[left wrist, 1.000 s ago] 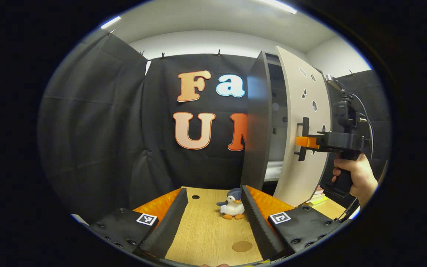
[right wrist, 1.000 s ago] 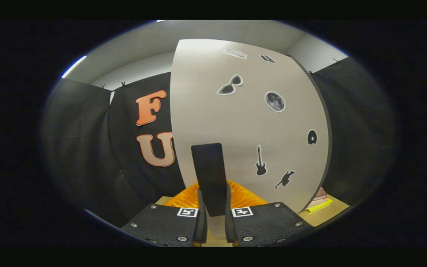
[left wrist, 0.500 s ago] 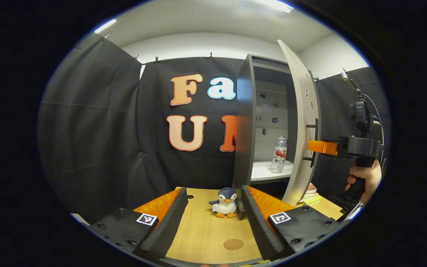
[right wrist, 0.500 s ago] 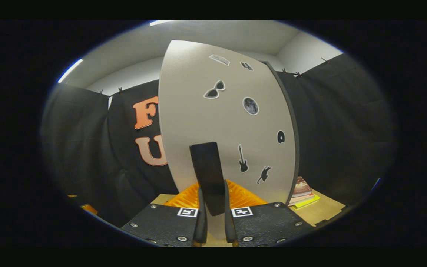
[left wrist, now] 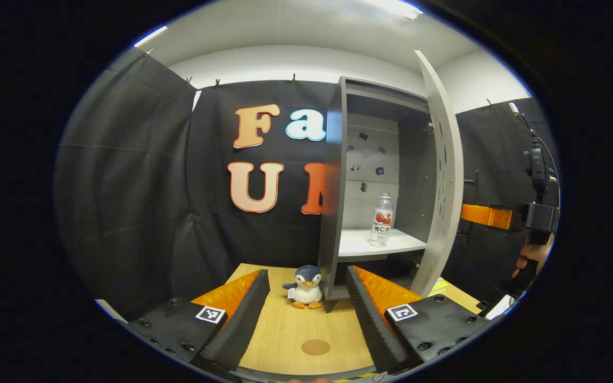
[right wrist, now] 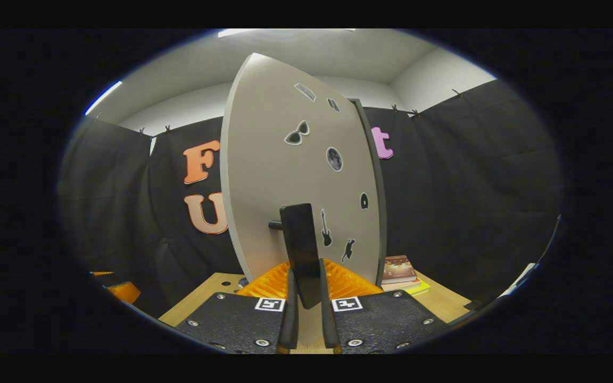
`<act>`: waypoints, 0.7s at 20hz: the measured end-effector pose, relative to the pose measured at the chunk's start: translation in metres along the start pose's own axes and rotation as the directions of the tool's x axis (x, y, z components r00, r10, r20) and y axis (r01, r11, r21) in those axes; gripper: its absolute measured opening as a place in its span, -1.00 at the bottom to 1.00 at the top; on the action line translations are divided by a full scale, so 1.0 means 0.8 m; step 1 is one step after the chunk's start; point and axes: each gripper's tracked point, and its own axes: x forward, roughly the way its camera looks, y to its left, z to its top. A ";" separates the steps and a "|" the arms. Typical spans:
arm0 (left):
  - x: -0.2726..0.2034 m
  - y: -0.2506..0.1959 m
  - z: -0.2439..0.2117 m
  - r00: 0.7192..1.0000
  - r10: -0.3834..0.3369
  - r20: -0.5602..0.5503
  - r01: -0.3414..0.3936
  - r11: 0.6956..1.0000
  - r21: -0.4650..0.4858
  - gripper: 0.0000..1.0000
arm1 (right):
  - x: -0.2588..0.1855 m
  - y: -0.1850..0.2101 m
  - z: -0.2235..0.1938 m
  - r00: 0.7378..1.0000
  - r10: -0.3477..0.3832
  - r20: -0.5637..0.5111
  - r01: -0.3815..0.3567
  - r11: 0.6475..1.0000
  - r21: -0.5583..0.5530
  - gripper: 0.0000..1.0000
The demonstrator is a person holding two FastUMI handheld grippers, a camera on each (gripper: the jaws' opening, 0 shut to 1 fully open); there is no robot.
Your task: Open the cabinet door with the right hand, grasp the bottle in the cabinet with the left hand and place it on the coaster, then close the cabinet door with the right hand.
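Bottle (left wrist: 380, 220) on cabinet shelf (left wrist: 378, 246), penguin toy (left wrist: 306, 287) near coaster (left wrist: 315, 347)

From my left tool (left wrist: 306, 324) I see the cabinet door (left wrist: 442, 175) swung wide, so the cabinet (left wrist: 333, 213) front gapes open above its shelf (left wrist: 362, 246). The bottle (left wrist: 381, 221) stands alone near the shelf's front edge, with room on both sides. On the desk (left wrist: 285, 340), a toy penguin (left wrist: 305, 287) sits just beside the cabinet's left front corner. My right tool (right wrist: 306, 314) grips the door handle (right wrist: 301, 250) beyond the door's outer edge.
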 end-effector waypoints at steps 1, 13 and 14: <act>0.000 -0.006 -0.002 1.000 -0.002 -0.005 0.002 1.000 -0.004 0.90 | -0.002 -0.005 0.001 1.000 -0.005 -0.001 0.005 1.000 -0.002 -0.60; -0.011 -0.080 -0.001 0.999 -0.034 -0.005 0.034 0.999 -0.011 0.92 | -0.028 -0.071 0.007 0.998 -0.062 0.010 0.062 0.998 0.006 -0.61; -0.013 -0.090 0.000 0.999 -0.039 -0.006 0.039 0.999 -0.011 0.92 | -0.030 -0.077 0.007 0.998 -0.063 0.009 0.063 0.998 0.007 -0.61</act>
